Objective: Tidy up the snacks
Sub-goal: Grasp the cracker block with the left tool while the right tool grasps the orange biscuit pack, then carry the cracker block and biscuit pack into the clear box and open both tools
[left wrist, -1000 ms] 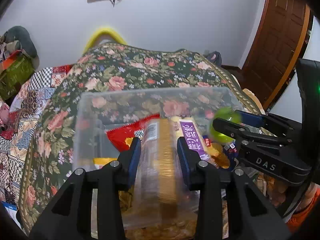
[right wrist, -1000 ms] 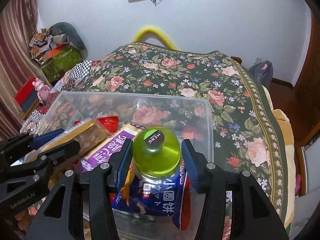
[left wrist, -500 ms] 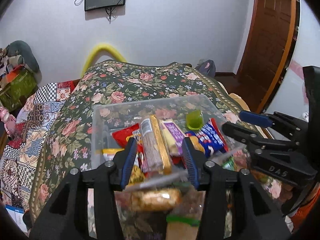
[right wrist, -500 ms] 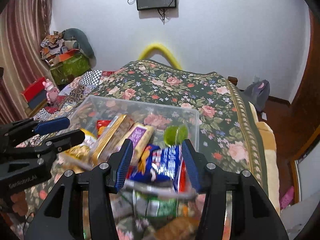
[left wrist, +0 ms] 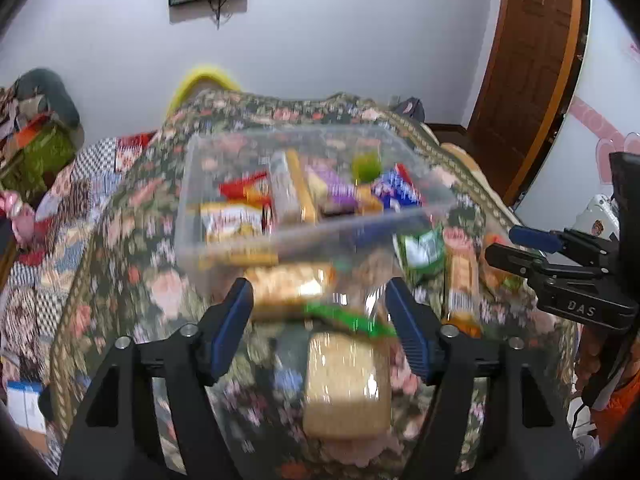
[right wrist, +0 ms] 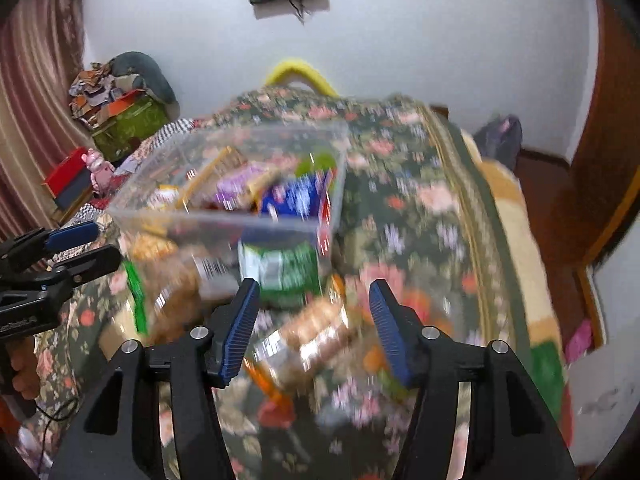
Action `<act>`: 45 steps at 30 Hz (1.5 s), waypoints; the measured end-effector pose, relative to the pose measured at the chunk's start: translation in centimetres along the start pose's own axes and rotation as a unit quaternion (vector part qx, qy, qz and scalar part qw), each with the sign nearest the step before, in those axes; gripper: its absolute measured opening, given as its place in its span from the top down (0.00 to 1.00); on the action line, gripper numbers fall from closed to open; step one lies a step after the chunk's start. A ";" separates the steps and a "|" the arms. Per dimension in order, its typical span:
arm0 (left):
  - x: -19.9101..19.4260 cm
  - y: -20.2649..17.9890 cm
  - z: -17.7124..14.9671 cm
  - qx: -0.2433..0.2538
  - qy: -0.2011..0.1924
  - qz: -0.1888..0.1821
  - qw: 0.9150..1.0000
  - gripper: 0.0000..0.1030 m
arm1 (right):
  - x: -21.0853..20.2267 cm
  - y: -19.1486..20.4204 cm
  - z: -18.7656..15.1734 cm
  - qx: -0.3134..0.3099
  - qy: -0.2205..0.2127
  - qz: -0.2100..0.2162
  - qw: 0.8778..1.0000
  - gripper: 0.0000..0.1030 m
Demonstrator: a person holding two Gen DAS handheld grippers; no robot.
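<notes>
A clear plastic bin (left wrist: 224, 248) (right wrist: 132, 196) sits on the floral bedspread and holds several snack packs and a green-capped bottle (left wrist: 366, 166) (right wrist: 316, 164). Loose snacks lie in front of it: a tan cracker pack (left wrist: 346, 384), a green-and-white bag (left wrist: 422, 250) (right wrist: 280, 272), an orange-labelled pack (left wrist: 460, 280) and a biscuit pack (right wrist: 316, 328). My left gripper (left wrist: 322, 324) is open and empty above the loose snacks. My right gripper (right wrist: 314, 324) is open and empty over the biscuit pack. Both views are blurred by motion.
The floral bedspread (left wrist: 132, 280) (right wrist: 420, 208) covers the bed. A wooden door (left wrist: 532, 60) is at the right. Cluttered boxes and a pink toy (right wrist: 98, 166) sit at the left. A dark bag (right wrist: 500, 140) lies on the floor beyond the bed.
Both grippers have let go of their items inside the bin, opened wider and pulled back toward me. The loose snacks in front of the bin have come into view.
</notes>
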State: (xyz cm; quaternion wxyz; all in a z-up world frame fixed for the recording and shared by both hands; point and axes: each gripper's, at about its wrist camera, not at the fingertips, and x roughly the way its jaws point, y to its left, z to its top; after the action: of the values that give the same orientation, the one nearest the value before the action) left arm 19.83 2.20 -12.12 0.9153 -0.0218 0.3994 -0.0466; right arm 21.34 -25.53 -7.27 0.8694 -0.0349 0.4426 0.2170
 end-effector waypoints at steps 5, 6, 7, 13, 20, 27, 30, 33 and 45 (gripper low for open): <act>1.0 0.0 -2.7 -0.008 0.030 -0.012 0.999 0.31 | 1.8 -1.0 -2.1 0.022 0.023 0.002 0.999 0.48; 1.2 0.0 -3.0 -0.010 0.036 -0.015 0.999 0.30 | 2.2 -1.1 -2.4 0.025 0.027 0.000 0.999 0.48; 1.5 0.0 -3.4 -0.013 0.042 -0.018 0.999 0.30 | 2.6 -1.1 -2.5 0.027 0.032 0.002 0.999 0.48; 3.1 0.2 -4.6 -0.023 0.067 -0.038 0.997 0.24 | 4.2 -0.5 -2.4 0.028 0.045 0.000 0.999 0.43; 4.9 -0.2 -5.4 -0.032 0.080 -0.040 0.995 0.24 | 5.0 0.9 -2.4 0.015 0.037 -0.018 0.999 0.30; 4.9 -0.6 -6.1 -0.016 0.058 -0.028 0.998 0.36 | 4.8 0.3 -3.8 0.032 0.049 0.001 0.998 0.43; 4.4 -0.3 -6.2 -0.018 0.054 -0.029 0.998 0.46 | 4.8 -0.2 -3.9 0.040 0.051 0.002 0.998 0.52; 3.7 0.4 -6.5 -0.025 0.053 -0.029 0.998 0.46 | 5.0 -0.7 -3.6 0.051 0.052 0.004 0.997 0.57; -0.6 2.0 -6.5 -0.044 0.026 -0.019 0.999 0.47 | 1.4 -0.2 -3.4 0.050 0.021 0.023 0.998 0.66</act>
State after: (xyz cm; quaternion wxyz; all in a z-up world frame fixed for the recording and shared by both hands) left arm 14.82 4.23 -16.26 0.9018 -0.0680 0.4241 -0.0472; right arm 19.55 -26.05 -10.45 0.8555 0.0144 0.4714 0.2135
